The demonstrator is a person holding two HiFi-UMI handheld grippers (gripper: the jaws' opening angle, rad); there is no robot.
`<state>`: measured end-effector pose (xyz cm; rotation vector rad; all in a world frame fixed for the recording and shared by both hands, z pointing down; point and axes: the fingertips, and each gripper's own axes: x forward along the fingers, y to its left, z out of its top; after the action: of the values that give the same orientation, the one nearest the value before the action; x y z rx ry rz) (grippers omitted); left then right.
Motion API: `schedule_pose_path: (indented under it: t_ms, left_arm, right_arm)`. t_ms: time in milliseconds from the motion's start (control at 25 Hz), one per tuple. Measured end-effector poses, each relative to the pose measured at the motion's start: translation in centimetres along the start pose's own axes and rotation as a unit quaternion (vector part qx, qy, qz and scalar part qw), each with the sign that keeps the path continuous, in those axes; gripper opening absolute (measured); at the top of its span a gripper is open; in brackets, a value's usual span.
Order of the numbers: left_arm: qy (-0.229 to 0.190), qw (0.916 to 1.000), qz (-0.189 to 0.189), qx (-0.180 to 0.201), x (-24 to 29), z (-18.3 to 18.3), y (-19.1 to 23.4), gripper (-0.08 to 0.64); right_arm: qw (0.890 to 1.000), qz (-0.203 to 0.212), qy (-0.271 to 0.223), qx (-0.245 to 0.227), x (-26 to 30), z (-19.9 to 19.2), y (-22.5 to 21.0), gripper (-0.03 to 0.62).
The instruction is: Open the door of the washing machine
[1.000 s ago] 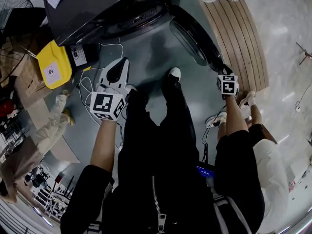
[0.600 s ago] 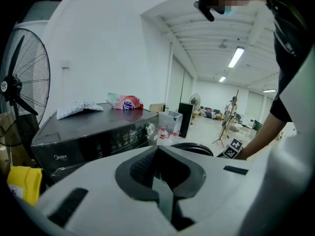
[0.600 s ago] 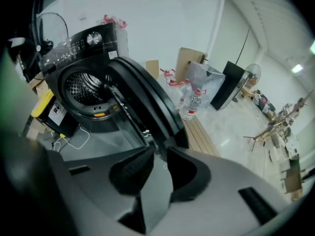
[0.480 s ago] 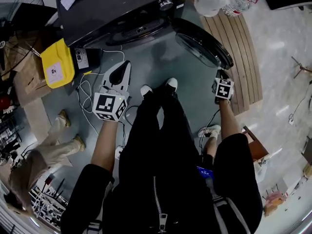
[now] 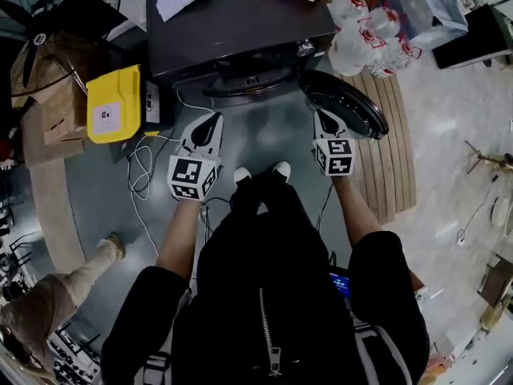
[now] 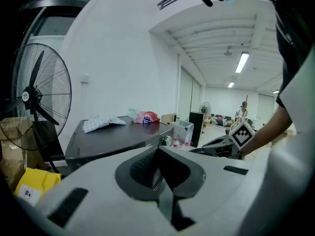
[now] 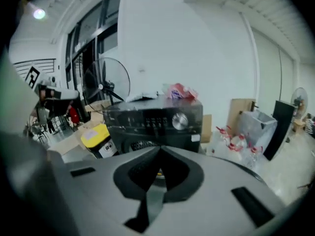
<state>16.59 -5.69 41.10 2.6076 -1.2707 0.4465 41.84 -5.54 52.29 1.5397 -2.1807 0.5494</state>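
— Why are we holding the left gripper (image 5: 210, 125) and the right gripper (image 5: 324, 123) low in front of the washing machine (image 5: 232, 22)?
— We are judging the job done. The door (image 5: 345, 103) is hanging wide open at the machine's right side, just beside the right gripper. Both grippers are showing their jaws pressed together, with nothing between.
— Are we reading any writing?
— No. The yellow canister (image 5: 114, 103) is carrying a label, and the bottles (image 5: 365, 34) too, but the print is too small.
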Motion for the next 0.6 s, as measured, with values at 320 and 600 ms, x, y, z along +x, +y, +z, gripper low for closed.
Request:
schedule_pose_path:
  t_ms: [320, 600]
  left_arm:
    - [-0.04, 0.9986, 0.033, -0.014, -2.9, 2.8, 3.4, 0.0]
    - [-0.059, 0.9972, 0.043, -0.018, -3.8, 3.9, 4.9, 0.0]
  right_arm:
    - [0.991, 0.071, -0.108, -0.033, -1.0, 13.6, 9.2, 0.002]
    - [0.984, 0.091, -0.147, -0.052, -2.2, 17.7, 12.7, 0.0]
